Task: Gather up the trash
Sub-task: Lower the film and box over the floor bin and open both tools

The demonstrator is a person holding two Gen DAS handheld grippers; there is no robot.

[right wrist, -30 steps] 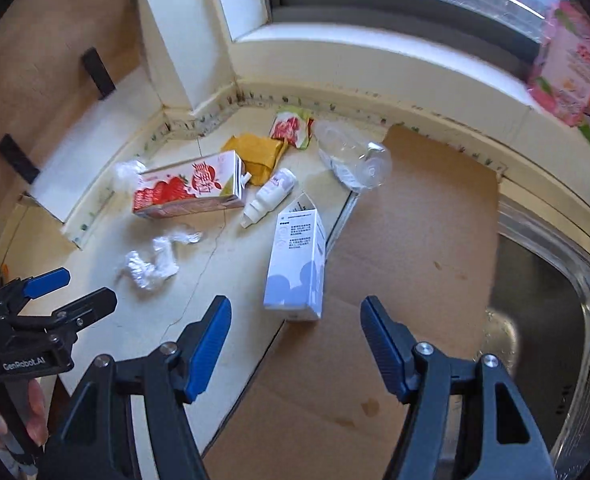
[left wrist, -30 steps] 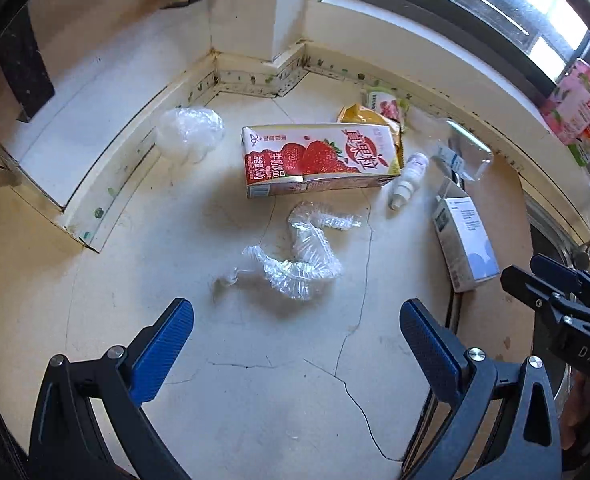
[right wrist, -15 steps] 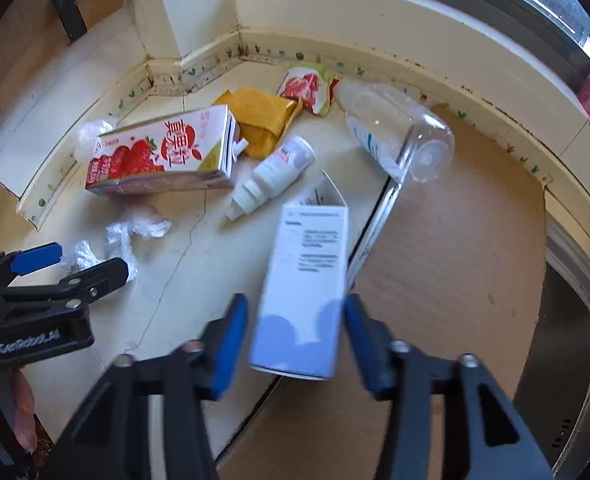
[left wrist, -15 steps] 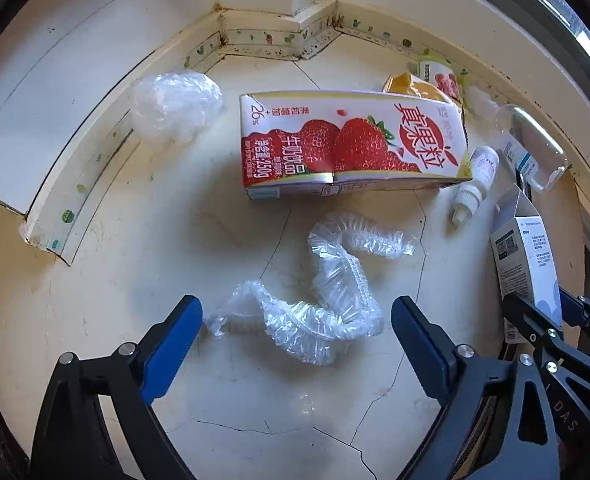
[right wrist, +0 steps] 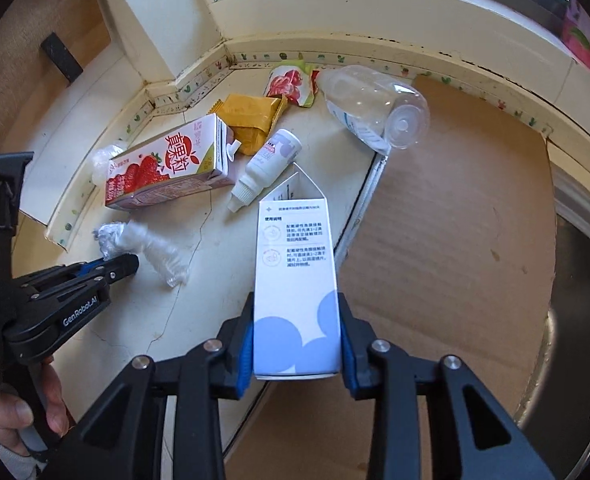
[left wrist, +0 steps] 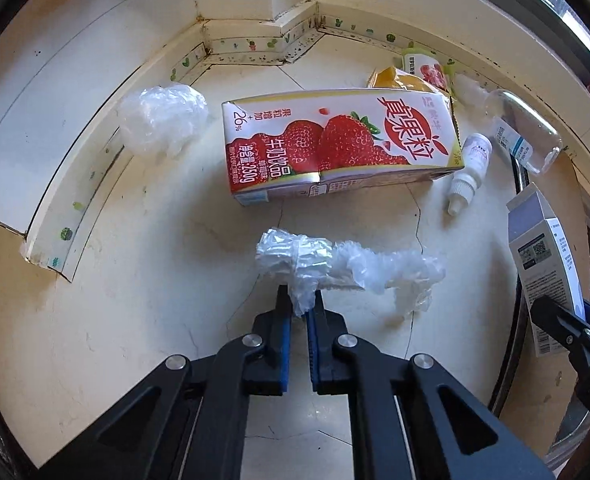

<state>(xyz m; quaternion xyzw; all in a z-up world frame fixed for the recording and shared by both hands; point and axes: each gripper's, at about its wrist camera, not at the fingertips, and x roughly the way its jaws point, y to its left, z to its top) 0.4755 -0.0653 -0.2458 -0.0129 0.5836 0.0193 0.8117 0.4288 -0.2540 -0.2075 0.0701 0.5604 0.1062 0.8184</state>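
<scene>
My left gripper (left wrist: 299, 300) is shut on a crumpled clear plastic wrap (left wrist: 347, 268), which bunches above its blue pads and trails to the right over the cream counter. The right wrist view shows the same left gripper (right wrist: 117, 262) pinching one end of the wrap (right wrist: 151, 244). My right gripper (right wrist: 297, 304) has a white and blue carton box (right wrist: 295, 256) between its pads; its jaws are still closing and both pads press on the box's sides. The box (left wrist: 543, 256) also shows at the right edge of the left wrist view.
A strawberry milk carton (left wrist: 335, 140) lies flat behind the wrap. A balled plastic bag (left wrist: 163, 120), a small white dropper bottle (left wrist: 469, 168), a clear bottle (left wrist: 527, 136), a yellow wrapper (right wrist: 251, 120) and a red packet (right wrist: 291, 84) lie around it. Cardboard (right wrist: 455, 220) and a steel sink (right wrist: 583, 320) are to the right.
My left gripper came down over the plastic wrap and shut on it. My right gripper closed in around the white and blue box, which now stands up between its pads.
</scene>
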